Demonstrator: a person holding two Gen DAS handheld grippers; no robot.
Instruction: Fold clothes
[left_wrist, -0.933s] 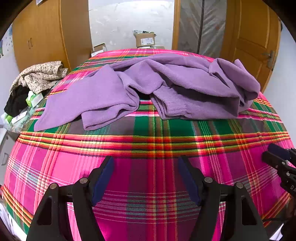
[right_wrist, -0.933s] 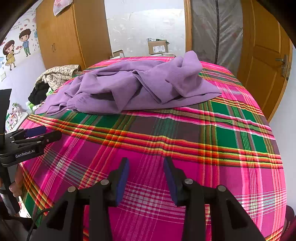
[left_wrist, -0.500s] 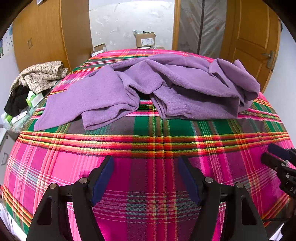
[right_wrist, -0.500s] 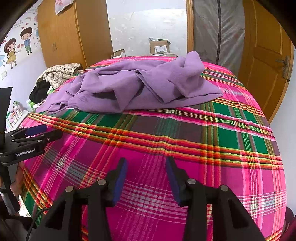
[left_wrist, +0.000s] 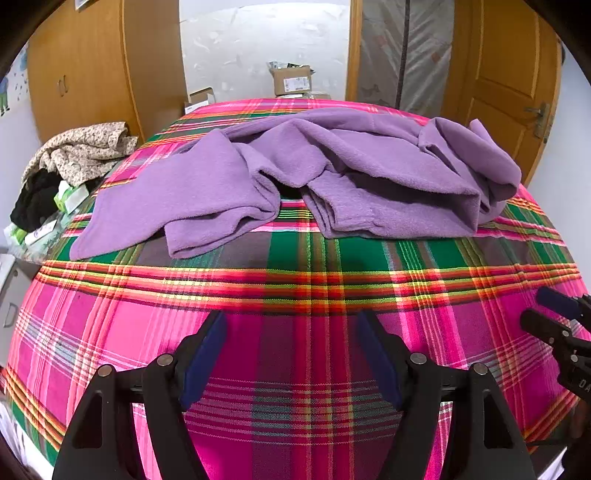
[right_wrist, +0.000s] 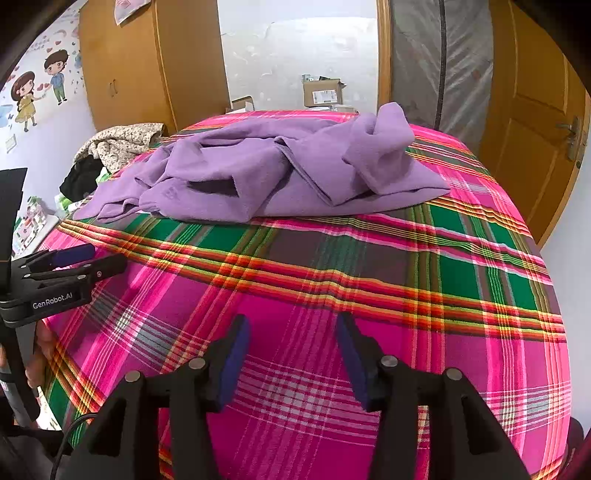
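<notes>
Lying crumpled across the far half of the bed (left_wrist: 295, 295), the purple fleece garment (left_wrist: 314, 173) is sitting well ahead of both claws, its long axis running side to side. Left claw (left_wrist: 291, 354) is hovering spread and empty, roughly centred on it; right claw (right_wrist: 291, 354), jaws just been opening with nothing between them, is facing its right-hand heap. Fabric is looking thick, soft, bunched in overlapping folds.

Crumpled purple garment (right_wrist: 280, 173) heaped on the far half of a bed under a pink and green plaid cover (right_wrist: 369, 266). Right gripper (right_wrist: 293, 347) low over bare plaid, fingers (right_wrist: 232, 354) apart after just opening, nothing between. Left gripper (right_wrist: 79, 260) at the left edge.
</notes>
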